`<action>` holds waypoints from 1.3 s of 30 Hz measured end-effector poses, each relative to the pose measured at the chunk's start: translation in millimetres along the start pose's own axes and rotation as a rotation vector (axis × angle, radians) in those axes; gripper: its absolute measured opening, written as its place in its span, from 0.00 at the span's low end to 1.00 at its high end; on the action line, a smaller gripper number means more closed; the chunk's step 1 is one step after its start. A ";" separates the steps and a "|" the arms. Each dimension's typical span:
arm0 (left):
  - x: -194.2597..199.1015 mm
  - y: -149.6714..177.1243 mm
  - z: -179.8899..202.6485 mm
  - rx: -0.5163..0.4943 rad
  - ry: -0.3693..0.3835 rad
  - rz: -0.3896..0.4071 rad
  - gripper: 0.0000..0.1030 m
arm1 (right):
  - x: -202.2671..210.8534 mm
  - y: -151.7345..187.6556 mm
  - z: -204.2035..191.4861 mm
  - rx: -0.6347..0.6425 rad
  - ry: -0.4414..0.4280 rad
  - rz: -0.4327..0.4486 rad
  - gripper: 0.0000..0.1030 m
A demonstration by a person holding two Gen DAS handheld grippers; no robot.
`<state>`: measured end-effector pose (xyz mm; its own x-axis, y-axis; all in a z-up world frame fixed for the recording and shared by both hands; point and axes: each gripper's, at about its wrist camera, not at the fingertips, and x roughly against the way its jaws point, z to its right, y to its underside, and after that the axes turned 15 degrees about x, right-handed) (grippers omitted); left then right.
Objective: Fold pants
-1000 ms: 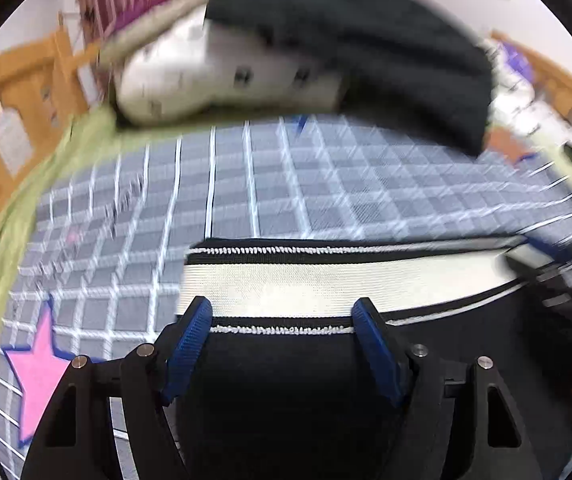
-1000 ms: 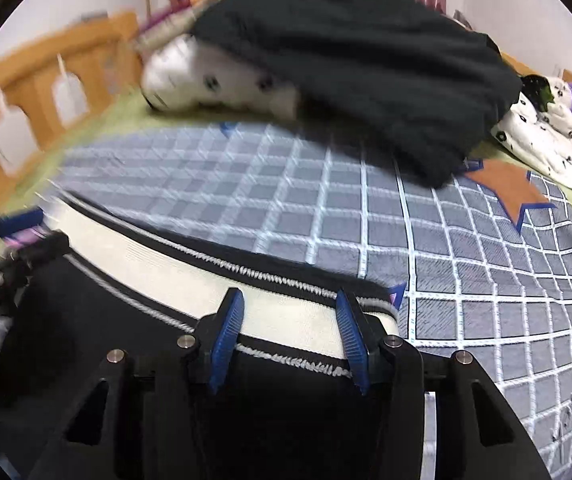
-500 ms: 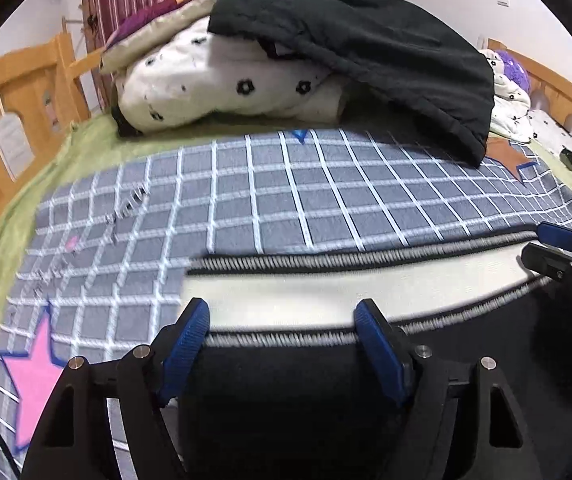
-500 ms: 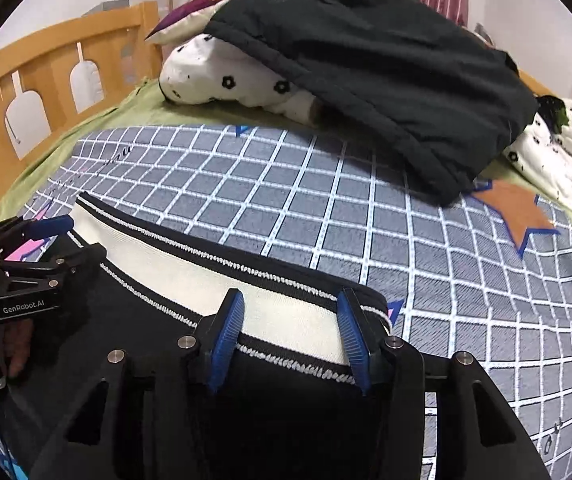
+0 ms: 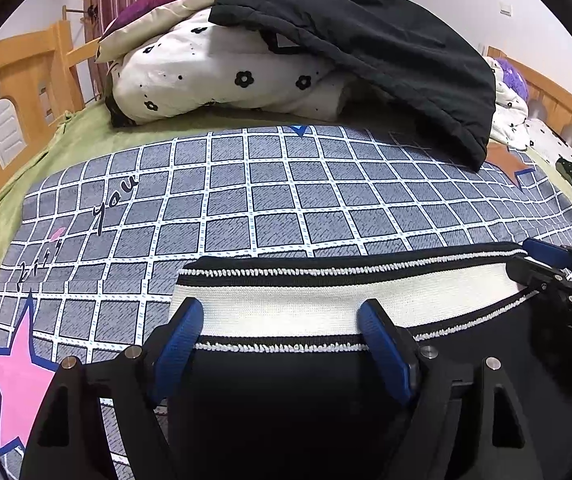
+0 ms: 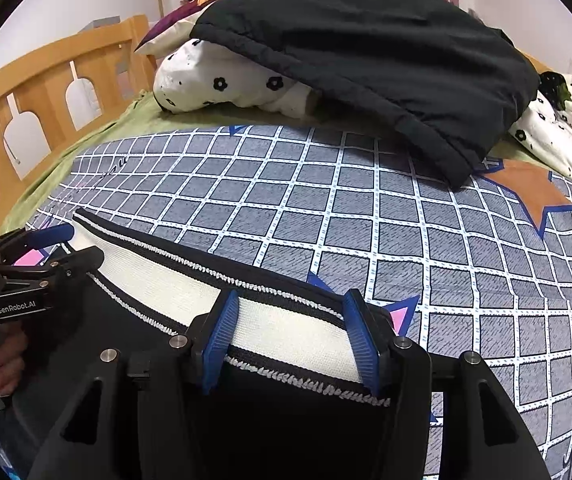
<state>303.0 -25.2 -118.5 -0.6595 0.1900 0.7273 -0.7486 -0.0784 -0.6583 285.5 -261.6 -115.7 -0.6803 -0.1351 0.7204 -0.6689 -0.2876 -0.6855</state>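
Black pants (image 5: 278,404) with a wide white waistband (image 5: 326,300) edged in black lie on the checked bedspread (image 5: 246,200). My left gripper (image 5: 282,340) has its jaws wide apart over the waistband's left end. My right gripper (image 6: 292,336) has its jaws apart over the waistband's right end (image 6: 286,332). Each gripper shows in the other's view: the right one (image 5: 554,268) at the waistband's far end, the left one (image 6: 46,252) likewise. Whether either one pinches the fabric is hidden.
A heap of white flowered bedding (image 5: 222,76) under a black jacket (image 5: 386,48) lies at the back of the bed. A wooden bed rail (image 6: 46,92) runs along the left. More flowered cloth (image 6: 562,136) lies at the right.
Both grippers and the waistband have moved forward across the bedspread and settled; the blur is gone. The waistband is stretched straight between them.
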 end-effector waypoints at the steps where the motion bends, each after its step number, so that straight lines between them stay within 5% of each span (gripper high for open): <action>1: 2.4 1.0 0.2 -0.007 0.003 -0.010 0.76 | 0.7 -0.1 0.2 0.000 0.001 -0.003 0.53; 6: 48.2 42.0 -4.6 -0.104 0.024 -0.074 0.76 | 36.4 10.4 -5.0 -0.017 -0.029 -0.018 0.56; 12: 125.8 122.6 -41.2 -0.065 0.090 -0.051 0.76 | 101.4 78.0 -38.6 -0.054 -0.062 -0.029 0.56; 16: 153.4 169.3 -61.3 -0.106 0.014 -0.026 0.76 | 131.7 130.0 -71.6 -0.060 0.009 -0.037 0.59; 19: 169.0 186.3 -71.8 -0.141 0.001 -0.032 0.77 | 147.0 154.9 -81.0 -0.138 -0.028 -0.048 0.59; 22: 175.6 191.2 -69.9 -0.244 -0.096 0.011 0.76 | 160.9 163.4 -86.9 -0.159 -0.045 -0.038 0.59; 27: 167.4 194.3 -51.1 -0.393 -0.135 0.012 0.76 | 181.0 156.7 -91.8 -0.155 -0.035 -0.004 0.59; 30: 154.3 202.4 -41.1 -0.475 -0.190 0.022 0.65 | 186.6 153.9 -94.2 -0.147 -0.022 0.004 0.59; 32: 155.8 198.1 -41.0 -0.436 -0.158 0.030 0.40 | 187.6 154.4 -95.8 -0.131 0.003 -0.005 0.59; 33: 161.8 193.3 -43.8 -0.381 -0.140 0.058 0.18 | 187.5 155.1 -95.9 -0.129 0.008 -0.009 0.59; 36: 189.1 178.2 -70.2 -0.108 0.022 0.161 0.15 | 185.8 159.2 -96.2 -0.125 0.015 -0.026 0.59; 39: 156.5 182.5 -89.8 0.017 0.026 0.016 0.15 | 184.7 162.2 -97.5 -0.123 0.016 -0.033 0.59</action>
<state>69.3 78.1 -142.2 -0.6694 0.2136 0.7116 -0.7394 -0.0983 -0.6661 22.2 -240.8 -104.1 -0.6613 -0.1124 0.7417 -0.7220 -0.1730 -0.6699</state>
